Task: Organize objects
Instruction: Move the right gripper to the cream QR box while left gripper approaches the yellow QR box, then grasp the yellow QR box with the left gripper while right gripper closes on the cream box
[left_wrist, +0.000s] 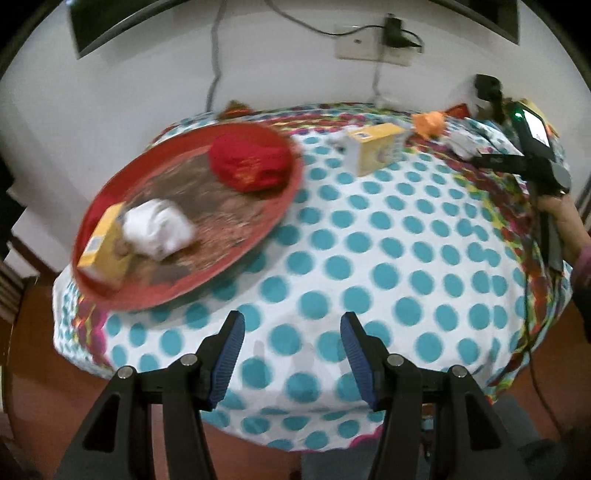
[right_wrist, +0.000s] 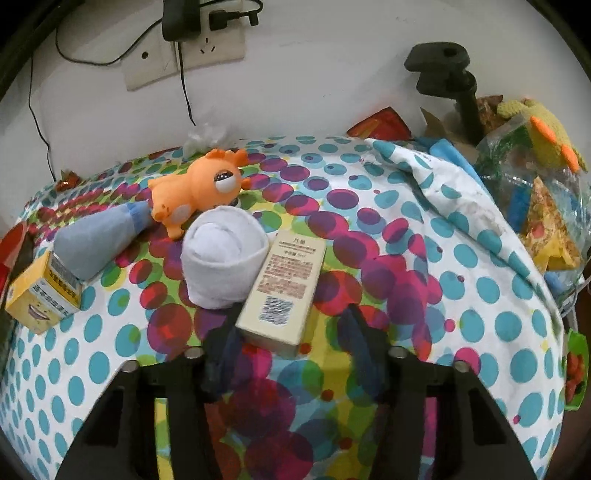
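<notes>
Right wrist view: the right gripper (right_wrist: 291, 321) is lowered over the near end of a beige box (right_wrist: 284, 291) lying flat on the spotted tablecloth (right_wrist: 424, 332). One finger is set at the box's 9 o'clock edge. The other stands off at 3 o'clock with a strip of cloth showing between, so the jaws are judged not yet clamped. Both fingers are blurred.

- A rolled white sock (right_wrist: 221, 254) touches the box at its 10 o'clock side.
- An orange toy (right_wrist: 195, 192) lies beyond at 11 o'clock.
- A grey-blue roll (right_wrist: 92, 243) and a yellow carton (right_wrist: 44, 295) are seen further out at 9 o'clock.

Left wrist view: the left gripper (left_wrist: 291, 325) is held released and empty above bare cloth. A red tray (left_wrist: 280, 218) at its 10 o'clock is already loaded with a red bundle (left_wrist: 251, 162), a white bundle (left_wrist: 159, 229) and a second yellow carton (left_wrist: 103, 243).

Step judged: the box is being taken for sorting into the tray. Next, a firm close across the box's narrow width is called for. A clean lift is then needed so the sock is not dragged along.
</notes>
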